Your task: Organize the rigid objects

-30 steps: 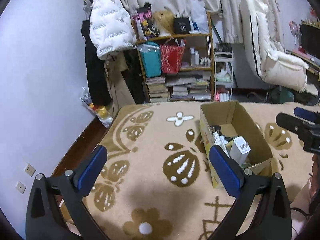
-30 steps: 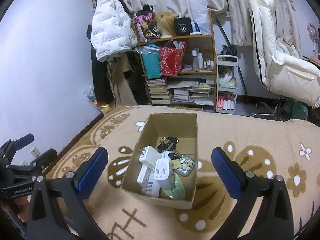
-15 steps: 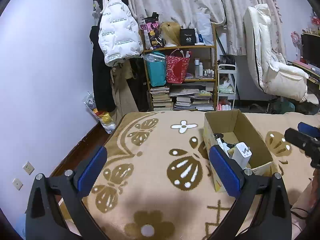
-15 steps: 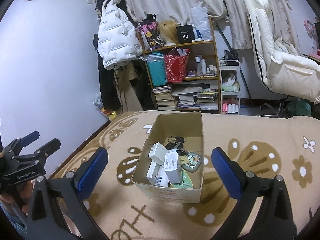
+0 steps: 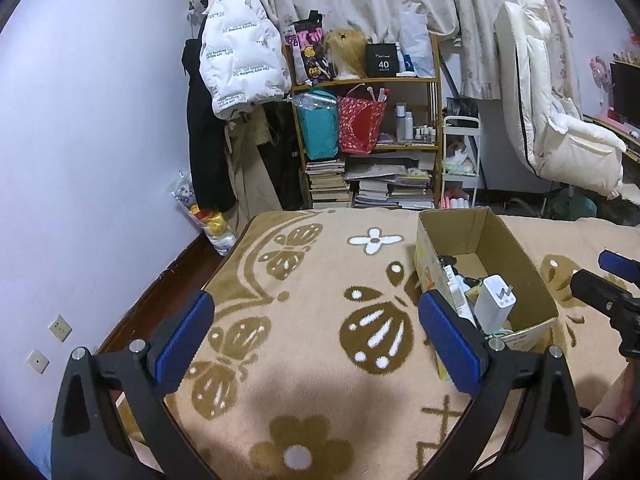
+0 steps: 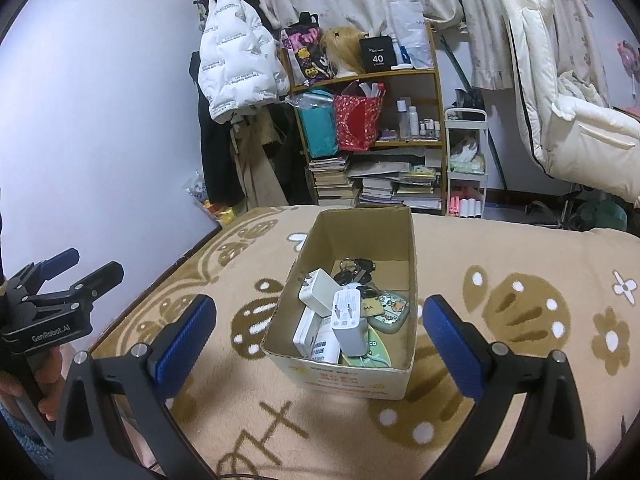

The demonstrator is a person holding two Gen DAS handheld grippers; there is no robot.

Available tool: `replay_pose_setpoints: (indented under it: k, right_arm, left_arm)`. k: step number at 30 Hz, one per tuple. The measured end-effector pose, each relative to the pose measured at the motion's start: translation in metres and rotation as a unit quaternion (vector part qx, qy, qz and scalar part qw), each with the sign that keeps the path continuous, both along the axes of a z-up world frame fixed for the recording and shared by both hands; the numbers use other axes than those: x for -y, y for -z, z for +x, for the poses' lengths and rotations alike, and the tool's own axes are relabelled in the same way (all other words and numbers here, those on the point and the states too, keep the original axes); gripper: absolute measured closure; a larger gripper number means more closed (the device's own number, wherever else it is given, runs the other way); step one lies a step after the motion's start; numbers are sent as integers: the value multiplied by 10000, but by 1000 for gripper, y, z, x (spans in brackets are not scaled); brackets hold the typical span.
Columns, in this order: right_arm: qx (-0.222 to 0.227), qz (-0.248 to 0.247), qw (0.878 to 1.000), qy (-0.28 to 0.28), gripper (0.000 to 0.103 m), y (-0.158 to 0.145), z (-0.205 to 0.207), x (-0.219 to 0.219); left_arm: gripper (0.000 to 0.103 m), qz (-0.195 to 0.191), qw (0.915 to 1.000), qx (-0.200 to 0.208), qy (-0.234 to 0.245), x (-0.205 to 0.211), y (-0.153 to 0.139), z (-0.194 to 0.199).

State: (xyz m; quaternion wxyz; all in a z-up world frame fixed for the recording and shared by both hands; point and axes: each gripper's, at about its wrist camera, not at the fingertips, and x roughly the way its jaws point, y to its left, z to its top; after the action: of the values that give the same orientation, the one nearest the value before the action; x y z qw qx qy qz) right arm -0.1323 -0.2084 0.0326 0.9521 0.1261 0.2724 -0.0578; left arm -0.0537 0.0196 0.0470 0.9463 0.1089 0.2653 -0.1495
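Note:
An open cardboard box (image 6: pixel 394 236) (image 5: pixel 524 264) stands on a beige blanket with brown butterflies. Inside lie white chargers (image 6: pixel 348 318) (image 5: pixel 496 300), a bunch of keys (image 6: pixel 354 266) and a green case (image 6: pixel 392 308). My right gripper (image 6: pixel 320 320) is open, held back from the box's near wall with nothing between its blue pads. My left gripper (image 5: pixel 316 324) is open and empty over bare blanket, left of the box. Each gripper shows in the other's view: the left one (image 6: pixel 60 284), the right one (image 5: pixel 608 280).
The blanket-covered bed (image 5: pixel 320 272) ends at a wooden edge on the left, by a lilac wall. Beyond the bed stand a cluttered shelf (image 6: pixel 372 136), a white jacket on a rack (image 6: pixel 234 68), a small white cart (image 6: pixel 466 168) and a cream chair (image 6: pixel 568 120).
Both views have pulled back and tilted up, so the box looks farther and lower. Both grippers stay open and empty.

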Motion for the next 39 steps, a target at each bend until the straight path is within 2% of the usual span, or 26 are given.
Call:
replay_pose_setpoints:
  k: [12,39]
  right_arm:
    - [-4,-44,10000,-39,0,0,0,0]
    - [-51,-30,10000,-10,0,3,2,-1]
  left_arm:
    - [2,121,9999,18,-64,3,2,-1]
    - [2,121,9998,-101,-98,4,7,5]
